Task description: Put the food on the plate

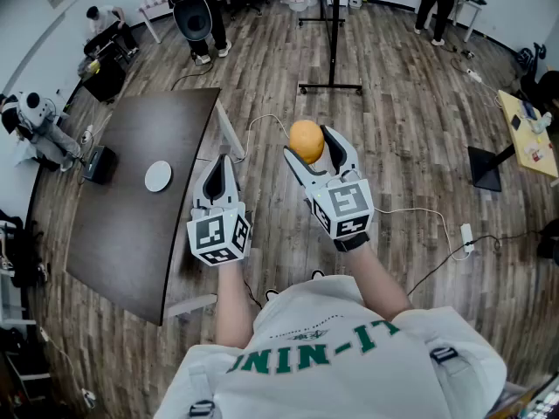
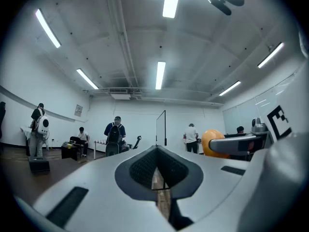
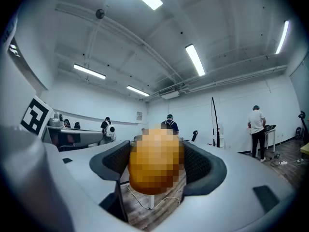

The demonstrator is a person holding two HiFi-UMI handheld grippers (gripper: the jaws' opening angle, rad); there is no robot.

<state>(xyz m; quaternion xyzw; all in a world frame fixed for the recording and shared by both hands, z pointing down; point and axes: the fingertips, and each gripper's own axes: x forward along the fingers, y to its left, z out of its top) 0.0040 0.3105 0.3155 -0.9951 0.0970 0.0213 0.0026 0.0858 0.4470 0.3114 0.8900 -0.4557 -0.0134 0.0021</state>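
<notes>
In the head view my right gripper [image 1: 309, 144] is held up in the air, shut on a round orange fruit [image 1: 306, 140]. The right gripper view shows that fruit [image 3: 155, 161] wedged between both dark pads [image 3: 116, 161]. To its left, my left gripper [image 1: 221, 161] is shut with nothing in it; in its own view the jaws [image 2: 157, 153] meet with only a thin slit, and the fruit [image 2: 212, 141] shows off to the right. A small white plate [image 1: 158, 176] lies on the dark table [image 1: 131, 234], left of both grippers and below them.
The table's edge runs close beside my left gripper. A black stand [image 1: 333, 37] rises from the wooden floor ahead, and a white cable [image 1: 419, 212] trails to the right. Several people stand or sit along the far walls. A yellow table [image 1: 528, 133] is at far right.
</notes>
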